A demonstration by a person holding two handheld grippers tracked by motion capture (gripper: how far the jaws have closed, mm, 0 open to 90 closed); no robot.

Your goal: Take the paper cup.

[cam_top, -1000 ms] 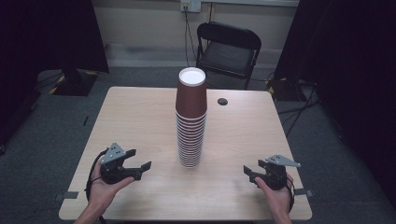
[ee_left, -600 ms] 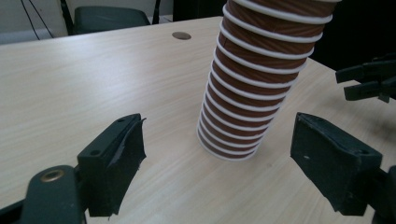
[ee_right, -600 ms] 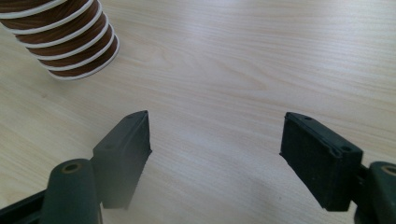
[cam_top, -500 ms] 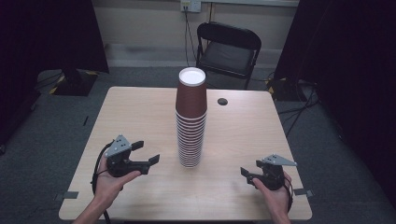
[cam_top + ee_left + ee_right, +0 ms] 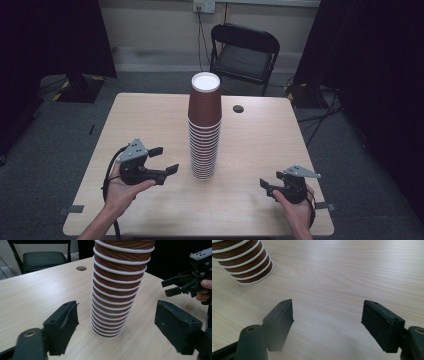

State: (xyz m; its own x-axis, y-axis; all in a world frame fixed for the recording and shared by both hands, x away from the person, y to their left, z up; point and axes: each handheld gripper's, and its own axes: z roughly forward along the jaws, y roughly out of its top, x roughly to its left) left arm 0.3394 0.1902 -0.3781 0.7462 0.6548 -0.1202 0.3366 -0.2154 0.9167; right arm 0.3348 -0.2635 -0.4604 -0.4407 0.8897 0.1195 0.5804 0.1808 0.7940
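A tall stack of brown paper cups [image 5: 205, 130] with white rims stands upside down in the middle of the wooden table [image 5: 150, 115]. My left gripper [image 5: 162, 160] hovers just left of the stack's base, pointing at it. Its jaws have just been closing a little but stand wide apart with nothing between them. In the left gripper view the stack [image 5: 117, 290] rises beyond the left gripper [image 5: 117, 315]. My right gripper [image 5: 265, 186] rests open near the front right of the table. In the right gripper view the stack's base [image 5: 244, 260] lies well beyond the right gripper [image 5: 327, 315].
A small dark round spot [image 5: 238, 108] marks the table behind and right of the stack. A black folding chair [image 5: 245, 50] stands past the far edge. Bare tabletop lies on both sides of the stack. The right gripper [image 5: 175, 286] appears far off in the left gripper view.
My left hand has lifted and moved in toward the base of the cup stack. The right hand and the stack have stayed put.
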